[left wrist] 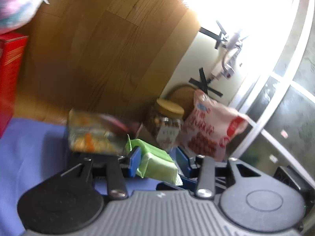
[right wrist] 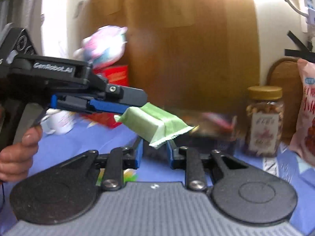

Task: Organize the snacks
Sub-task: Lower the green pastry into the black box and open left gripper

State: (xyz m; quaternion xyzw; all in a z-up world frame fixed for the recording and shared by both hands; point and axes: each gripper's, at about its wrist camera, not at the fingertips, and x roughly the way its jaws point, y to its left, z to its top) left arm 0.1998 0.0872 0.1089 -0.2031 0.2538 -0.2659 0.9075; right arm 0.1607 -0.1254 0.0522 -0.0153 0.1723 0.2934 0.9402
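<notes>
My left gripper [left wrist: 157, 157] is shut on a green snack packet [left wrist: 155, 161] and holds it above the blue cloth. In the right wrist view the left gripper [right wrist: 122, 106] comes in from the left with the green packet [right wrist: 153, 123] hanging in the air. My right gripper [right wrist: 154, 153] is open and empty just below the packet's crimped end. A clear snack bag [left wrist: 92, 133], a nut jar with a gold lid [left wrist: 167, 123] and a pink snack bag [left wrist: 210, 125] stand behind. The jar [right wrist: 263, 122] and pink bag [right wrist: 305, 114] also show in the right wrist view.
A red box [left wrist: 9, 74] with a pink and white plush [left wrist: 17, 4] on it stands at the left, also in the right wrist view [right wrist: 114, 74]. A white mug [right wrist: 61, 122] sits on the blue cloth [right wrist: 82, 139]. A wooden panel [right wrist: 177, 39] stands behind.
</notes>
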